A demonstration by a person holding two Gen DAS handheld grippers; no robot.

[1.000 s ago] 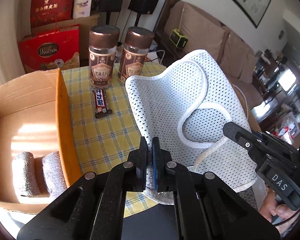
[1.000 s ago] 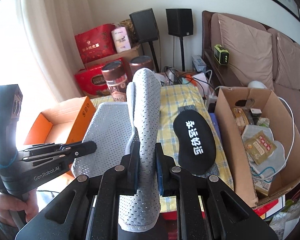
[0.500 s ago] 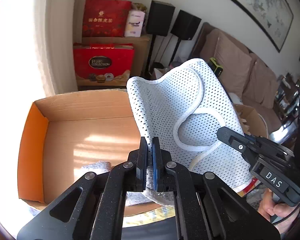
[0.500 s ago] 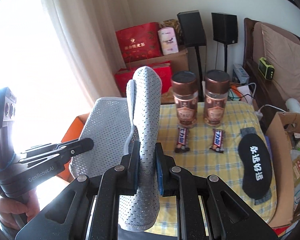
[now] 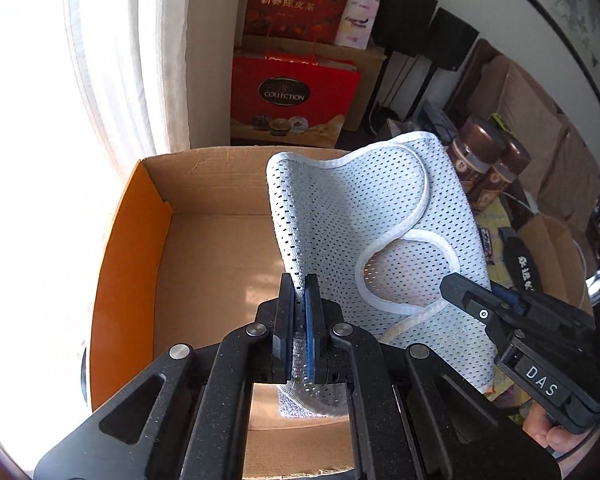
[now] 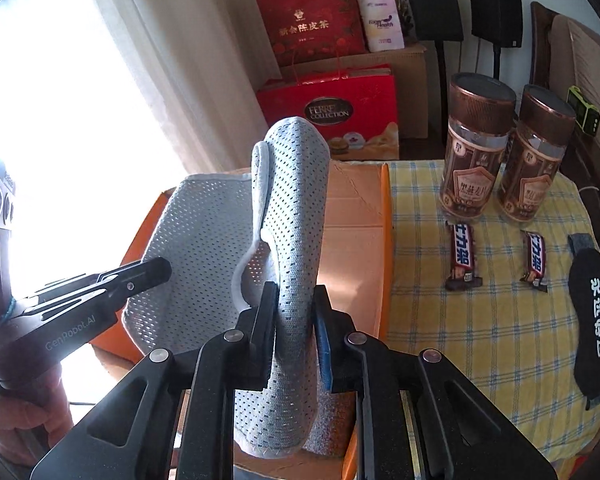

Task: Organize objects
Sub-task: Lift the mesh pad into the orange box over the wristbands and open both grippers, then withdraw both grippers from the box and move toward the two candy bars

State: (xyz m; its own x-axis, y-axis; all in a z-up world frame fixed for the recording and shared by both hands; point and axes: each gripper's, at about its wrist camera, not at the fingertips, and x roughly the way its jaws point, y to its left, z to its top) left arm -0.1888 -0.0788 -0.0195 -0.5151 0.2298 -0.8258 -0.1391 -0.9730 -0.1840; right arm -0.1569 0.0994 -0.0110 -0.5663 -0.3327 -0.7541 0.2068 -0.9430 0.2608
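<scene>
Sunlit orange box (image 5: 112, 264) sits under the mesh cloth (image 5: 364, 216); left gripper (image 5: 299, 304) clamps it, right gripper (image 6: 293, 300) seemingly just loosening. Jars (image 6: 478, 152), bars (image 6: 462, 256), eye mask (image 6: 592, 316) remain beside the box.

Matte black claw (image 5: 300, 300) linkages, silver rivets, blue pads, white "DAS" and "GenRobot.AI" lettering
</scene>
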